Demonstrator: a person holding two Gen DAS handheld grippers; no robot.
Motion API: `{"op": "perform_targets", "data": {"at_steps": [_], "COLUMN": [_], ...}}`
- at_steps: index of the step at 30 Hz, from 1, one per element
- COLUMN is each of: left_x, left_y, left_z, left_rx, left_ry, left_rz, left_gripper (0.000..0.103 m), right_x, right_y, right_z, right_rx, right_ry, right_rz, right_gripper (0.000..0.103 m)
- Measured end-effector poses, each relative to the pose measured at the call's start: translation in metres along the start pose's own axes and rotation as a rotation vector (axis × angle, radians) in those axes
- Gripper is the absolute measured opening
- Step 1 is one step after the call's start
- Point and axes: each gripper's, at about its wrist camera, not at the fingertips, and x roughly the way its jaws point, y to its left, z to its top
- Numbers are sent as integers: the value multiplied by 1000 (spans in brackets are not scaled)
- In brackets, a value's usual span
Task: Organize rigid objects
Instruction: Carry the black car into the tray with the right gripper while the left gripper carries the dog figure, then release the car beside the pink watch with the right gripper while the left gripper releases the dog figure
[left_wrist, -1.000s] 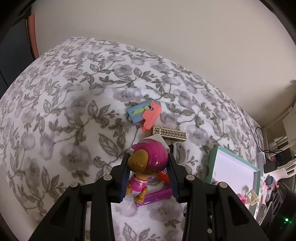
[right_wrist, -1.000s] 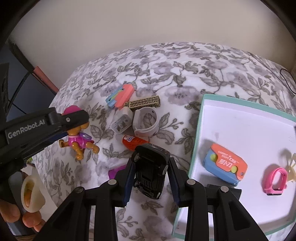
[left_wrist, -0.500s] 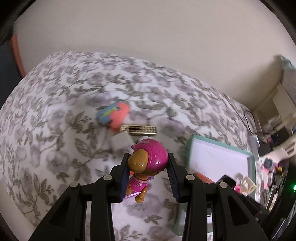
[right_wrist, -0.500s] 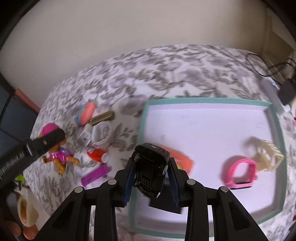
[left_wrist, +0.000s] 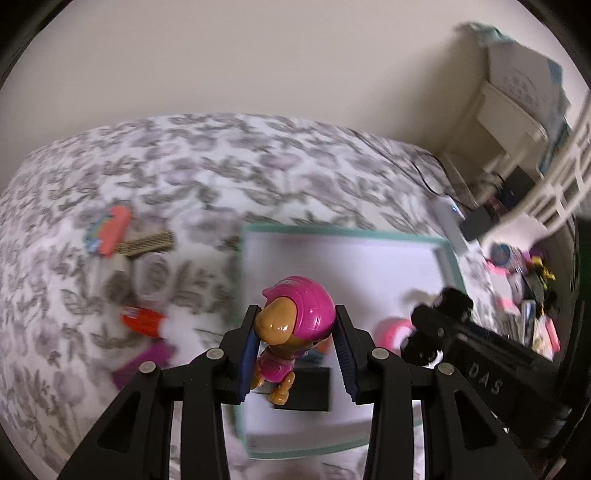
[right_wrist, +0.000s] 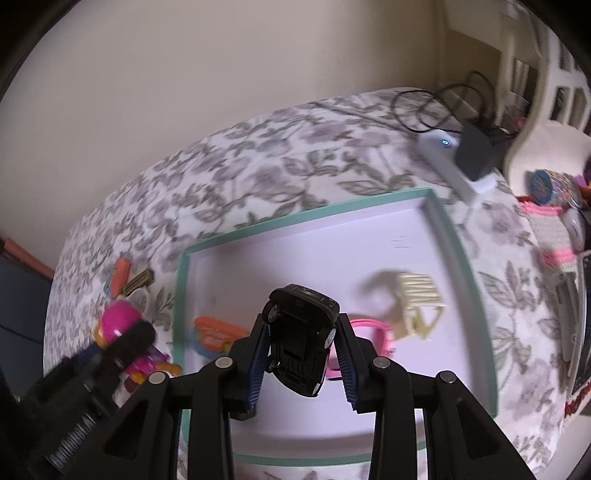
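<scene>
Left wrist view. Left tongs (left_wrist: 295, 345): clenched on a toy pup figure (left_wrist: 291, 328) in a pink helmet, head between the blue pads, body hanging below, over the near left part of the tray (left_wrist: 343, 234). Tray: teal rim, white floor, lying on the bed (left_wrist: 207, 162) with its floral cover; far half of the floor bare. Right tongs (left_wrist: 424, 341) entered from the right, lettering "DAS" legible on the arm. Left of the tray, on the bed: red tube (left_wrist: 142, 321), purple piece (left_wrist: 142, 363), white ring (left_wrist: 151, 271), patterned bar (left_wrist: 149, 242), coral-and-blue toy (left_wrist: 109, 229); all blurred.

Right wrist view. Right tongs (right_wrist: 303, 354): grasped a black toy car (right_wrist: 301, 341), nose up, over the tray's near middle. On the tray floor: orange-and-blue toy (right_wrist: 214, 334) near the left rim, pink band (right_wrist: 373, 334) just right of the car, cream chair (right_wrist: 419, 304) beyond it. No writing legible here.
</scene>
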Motion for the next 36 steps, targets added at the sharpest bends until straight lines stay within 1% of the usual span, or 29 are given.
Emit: {"op": "perform_targets", "data": {"at_steps": [2,5,10,14,21,27,34,36], "left_x": [6,13,23,28,30,37,39,39], "left_y": [-12,-27,-39,-41,-40,-37,-35,-33], "left_z": [-3,-7,-9,-12,-12,-13,-14,-13], "left_rx": [15,47,75,77,79,78,77,73], "left_ry": [18,35,53,65,59,76,83,85], "left_rz": [-15,-16,-28,-17,-8,8,20,27], "left_gripper": [40,40,40,40,40,44,46,49], "right_x": [-1,1,8,12,15,23,26,27], "right_y": [-8,-19,-30,-33,-29,-29,-28,-28], "right_z": [1,2,1,-1,-2,-4,-4,-5], "right_rx": [17,41,64,69,54,47,39,35], "right_ry": [-1,8,37,53,69,95,106,112], "right_rz": [-9,-5,-19,-21,-18,-22,-28,-33], "right_gripper": [37,37,37,38,38,39,39,39]}}
